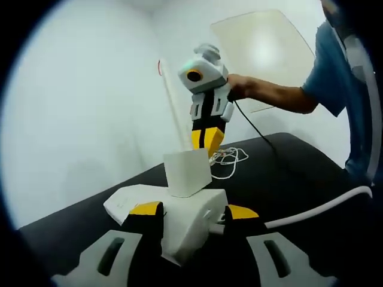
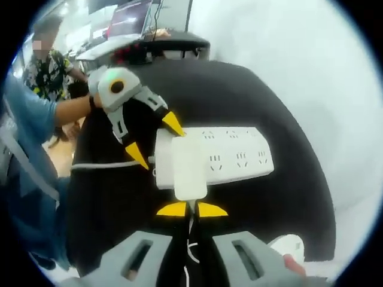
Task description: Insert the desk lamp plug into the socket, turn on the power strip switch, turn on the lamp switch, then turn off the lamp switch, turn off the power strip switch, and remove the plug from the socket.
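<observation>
A white power strip (image 2: 239,156) lies on the black table (image 2: 251,95). My left gripper (image 1: 194,210) is shut on the strip's (image 1: 191,224) near end, a yellow-tipped jaw against each side. In the right gripper view the left gripper (image 2: 155,139) spans that same end. The lamp's blocky white plug (image 1: 187,173) stands upright on the strip's top face; how deep its prongs sit is hidden. My right gripper (image 2: 192,209) is shut on the plug's (image 2: 189,170) near edge. In the left gripper view the right gripper (image 1: 207,142) comes down behind the plug.
A coil of thin white cable (image 1: 229,158) lies on the table behind the strip. The strip's thick white cord (image 1: 323,206) runs off to the right. A person in a blue sleeve (image 1: 335,66) stands at the table's edge. White walls are close behind.
</observation>
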